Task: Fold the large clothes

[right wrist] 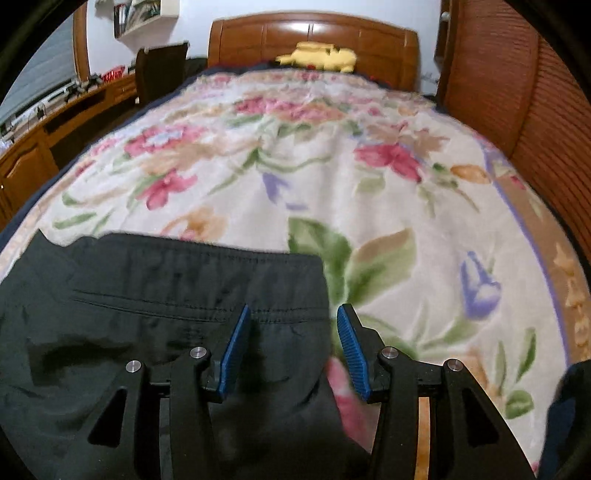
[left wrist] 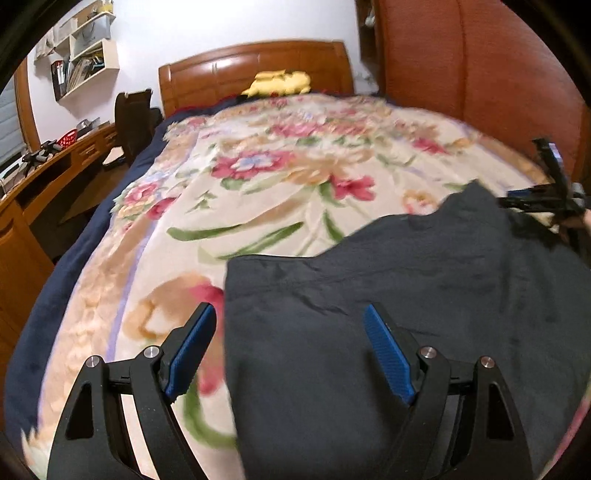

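Spread flat on a floral blanket (right wrist: 369, 192) across the bed: a pair of dark trousers (right wrist: 155, 302), waistband running from 9 toward 12 o'clock in the right wrist view, pocket seam stitched just below it. Laid out smooth, presumably so a fold line can be set cleanly.

Poised over the waistband's right corner: the right gripper (right wrist: 291, 328), jaws parted about halfway, blue pads clear of the cloth, nothing gripped. One pad above the fabric, the other above bare blanket, straddling the garment's edge. Placed, by the look of it, either just off a release or ready to pinch that edge.

At the opposite side, seen from the left wrist camera: the left gripper (left wrist: 290, 332), jaws spread wide, empty, likewise straddling the trousers' left edge, one pad over blanket, one over dark cloth. Visible at 3 o'clock in that view, the other gripper beyond the garment's far corner.

Beyond, at 12 o'clock: wooden headboard (right wrist: 314, 33) and a yellow cushion (right wrist: 317, 55). At 10 o'clock, a desk (left wrist: 55, 166) along the wall.

Fold apparently not begun on this stretch; both edges free.
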A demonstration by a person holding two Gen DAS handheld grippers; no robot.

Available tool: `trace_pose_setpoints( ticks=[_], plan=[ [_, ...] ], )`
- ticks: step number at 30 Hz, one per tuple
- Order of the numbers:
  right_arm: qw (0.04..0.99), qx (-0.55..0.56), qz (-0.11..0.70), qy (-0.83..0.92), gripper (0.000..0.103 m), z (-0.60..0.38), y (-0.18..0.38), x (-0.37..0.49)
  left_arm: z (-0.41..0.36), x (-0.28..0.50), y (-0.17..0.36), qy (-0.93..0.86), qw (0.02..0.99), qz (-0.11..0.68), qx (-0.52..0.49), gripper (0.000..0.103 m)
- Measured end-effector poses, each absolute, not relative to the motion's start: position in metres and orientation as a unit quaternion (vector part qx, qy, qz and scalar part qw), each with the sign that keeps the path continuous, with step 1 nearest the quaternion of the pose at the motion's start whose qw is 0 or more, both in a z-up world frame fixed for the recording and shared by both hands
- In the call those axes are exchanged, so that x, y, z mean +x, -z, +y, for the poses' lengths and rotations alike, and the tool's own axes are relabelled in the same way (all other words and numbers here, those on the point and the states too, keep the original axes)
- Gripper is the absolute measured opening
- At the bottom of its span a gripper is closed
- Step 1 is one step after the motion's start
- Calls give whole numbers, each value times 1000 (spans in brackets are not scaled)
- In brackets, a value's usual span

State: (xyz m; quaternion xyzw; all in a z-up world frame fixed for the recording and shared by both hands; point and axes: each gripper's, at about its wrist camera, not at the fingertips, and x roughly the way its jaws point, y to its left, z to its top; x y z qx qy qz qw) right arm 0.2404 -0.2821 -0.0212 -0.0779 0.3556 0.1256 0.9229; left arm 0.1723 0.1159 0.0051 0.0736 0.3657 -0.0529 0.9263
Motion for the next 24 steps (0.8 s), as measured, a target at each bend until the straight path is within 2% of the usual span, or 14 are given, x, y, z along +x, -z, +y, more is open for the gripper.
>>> trace_pose_setpoints(
  ticks=[3, 5, 9, 13, 14, 15, 17, 18, 19, 21, 24],
  plan=[
    [914, -79, 379, -125, 50, -278, 35, 254, 127, 201, 10, 35, 915, 397, 65, 83],
    [898, -76, 414, -132, 55, -274, 53, 268, 137, 214, 22, 17, 905, 422, 58, 83],
    [903, -69, 404, -131, 57, -274, 58, 272, 161, 235, 45, 8, 888, 460, 6, 83],
    [908, -72, 392, -129, 57, -273, 62, 270, 162, 238, 55, 14, 884, 467, -1, 82],
    [909, -75, 391, -127, 57, -272, 62, 269, 162, 239, 57, 19, 884, 467, -1, 75],
    [909, -81, 388, -126, 56, -271, 61, 268, 160, 240, 58, 32, 883, 468, -5, 61],
    [909, -95, 382, -139, 39, -264, 62, 261, 157, 240, 58, 54, 881, 470, -13, 46],
    [910, -111, 374, -140, 35, -261, 60, 255, 154, 240, 57, 54, 881, 470, -7, 39],
    [909, -126, 371, -143, 26, -257, 59, 251, 151, 239, 56, 47, 883, 467, 10, 34],
    [906, -155, 363, -150, 18, -250, 57, 246, 147, 237, 54, 37, 884, 465, 33, 15],
    [913, -161, 339, -157, 13, -253, 44, 237, 151, 231, 44, 26, 896, 442, 45, 10]
  ],
)
